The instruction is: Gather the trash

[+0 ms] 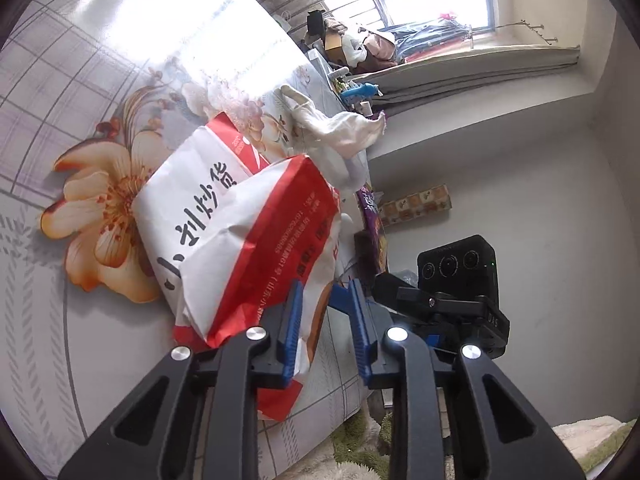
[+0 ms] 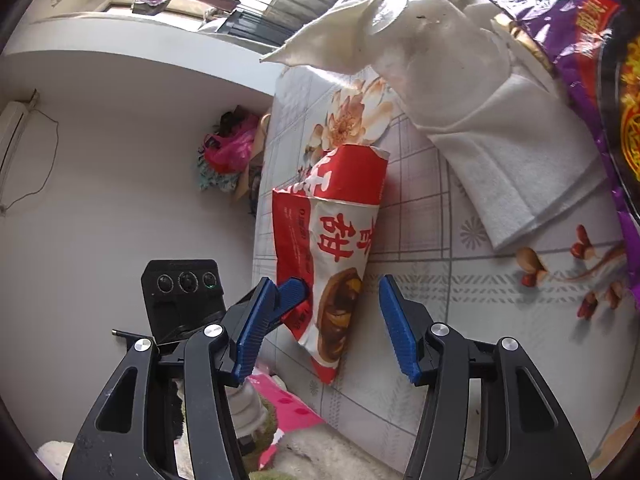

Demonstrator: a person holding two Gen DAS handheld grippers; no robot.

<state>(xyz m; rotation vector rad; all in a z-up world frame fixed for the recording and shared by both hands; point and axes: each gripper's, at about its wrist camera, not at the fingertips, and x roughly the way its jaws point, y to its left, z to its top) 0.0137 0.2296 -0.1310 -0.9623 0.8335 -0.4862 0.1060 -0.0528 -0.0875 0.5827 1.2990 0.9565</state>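
A red and white paper snack bag (image 1: 240,240) lies crumpled on the flowered tablecloth (image 1: 80,120). My left gripper (image 1: 326,286) comes at its near end. One blue pad (image 1: 294,320) lies against the paper, the other pad (image 1: 360,320) stands clear, and only the bag's edge sits in the gap. In the right wrist view the same bag (image 2: 340,232) points its picture end between the fingers of my right gripper (image 2: 328,282), which is open and touches nothing. The two grippers face each other across the bag's end.
A crumpled white cloth (image 2: 460,100) and a purple snack packet (image 2: 580,40) lie further along the table. The table edge (image 2: 260,240) runs just left of the bag. Below it are a pink item (image 2: 288,404) and a green rug (image 1: 360,440).
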